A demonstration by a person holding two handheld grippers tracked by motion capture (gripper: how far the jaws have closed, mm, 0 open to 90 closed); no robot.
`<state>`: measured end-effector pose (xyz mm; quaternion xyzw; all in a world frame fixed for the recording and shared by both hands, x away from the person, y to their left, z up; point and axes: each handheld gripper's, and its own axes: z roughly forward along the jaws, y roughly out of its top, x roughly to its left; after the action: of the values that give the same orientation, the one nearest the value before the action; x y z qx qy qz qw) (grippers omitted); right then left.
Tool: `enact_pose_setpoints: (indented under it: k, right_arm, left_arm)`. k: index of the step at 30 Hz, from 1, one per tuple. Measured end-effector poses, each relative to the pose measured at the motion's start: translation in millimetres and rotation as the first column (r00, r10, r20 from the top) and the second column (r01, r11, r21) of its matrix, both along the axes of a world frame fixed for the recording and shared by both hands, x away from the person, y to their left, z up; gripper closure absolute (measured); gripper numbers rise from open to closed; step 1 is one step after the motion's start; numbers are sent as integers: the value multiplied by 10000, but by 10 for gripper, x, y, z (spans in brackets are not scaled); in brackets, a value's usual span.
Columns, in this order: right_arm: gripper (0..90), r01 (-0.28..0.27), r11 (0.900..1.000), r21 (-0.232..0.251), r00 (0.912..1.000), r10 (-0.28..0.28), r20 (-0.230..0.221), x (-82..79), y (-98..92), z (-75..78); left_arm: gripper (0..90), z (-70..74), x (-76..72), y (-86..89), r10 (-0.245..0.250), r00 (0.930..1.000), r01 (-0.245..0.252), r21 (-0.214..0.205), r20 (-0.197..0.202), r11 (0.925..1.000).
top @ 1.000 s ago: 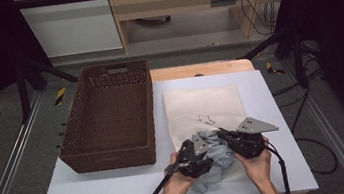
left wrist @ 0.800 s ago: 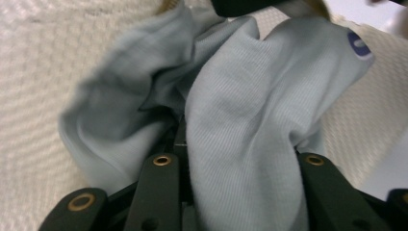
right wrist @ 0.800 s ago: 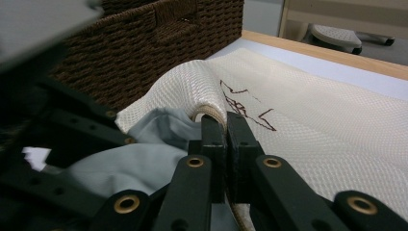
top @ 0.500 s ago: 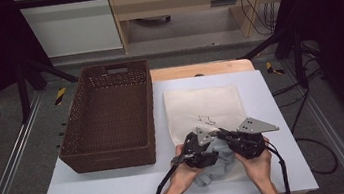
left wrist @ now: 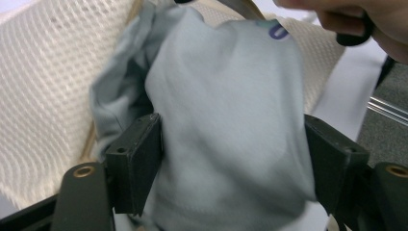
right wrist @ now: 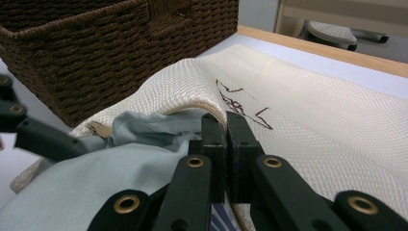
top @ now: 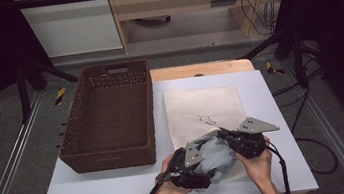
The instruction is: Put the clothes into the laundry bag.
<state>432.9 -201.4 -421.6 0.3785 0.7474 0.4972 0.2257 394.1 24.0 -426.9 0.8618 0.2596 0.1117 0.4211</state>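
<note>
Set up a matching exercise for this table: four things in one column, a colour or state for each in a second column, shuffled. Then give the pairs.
Things:
1. wicker basket
2. mesh bag
3. grey garment
4. right gripper

Colour or state:
A. pale grey-blue, bunched at the bag's mouth
B. jaws shut on the bag's rim
C. dark brown, nothing inside
D. cream, lying flat with a dark drawn mark

Pairs: 1-C, 2-D, 3-A, 4-B

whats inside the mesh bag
A pale blue-grey garment is partly pushed into the cream mesh bag through its near opening. How far it reaches inside, or whether anything else is in there, is hidden by the mesh.
</note>
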Motion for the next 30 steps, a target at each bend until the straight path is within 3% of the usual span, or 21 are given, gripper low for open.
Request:
enact_pose_setpoints:
  k: [6,12,19,22,30]
  right_arm:
    - [879,-57,10000,-77,10000,57,-79,4,14,-10]
    - [879,-71,9999,-75,9999,70,-137,12,21,-18]
    - [880,-119,9999,82,9999,120,-74,-2,15,-2]
    - [880,-179,9997,174,9998,179,-34,-8,1,12]
    - [880,-264,9996,74,9996,264,-79,-3,24,-3]
  left_arm:
    - [512,-194,65,7,316,9988,-313,85,-361,9995]
    - [709,-189,144,-63,771,9957,-772,6,-517,9970]
    - [751,-29,247,-263,1254,9917,-1252,-96,271,9921]
    - [752,-36,349,-342,1493,9875,-1497,48,499,9887]
    - [734,-196,606,-388,1810,9833,-1804,-311,176,9831]
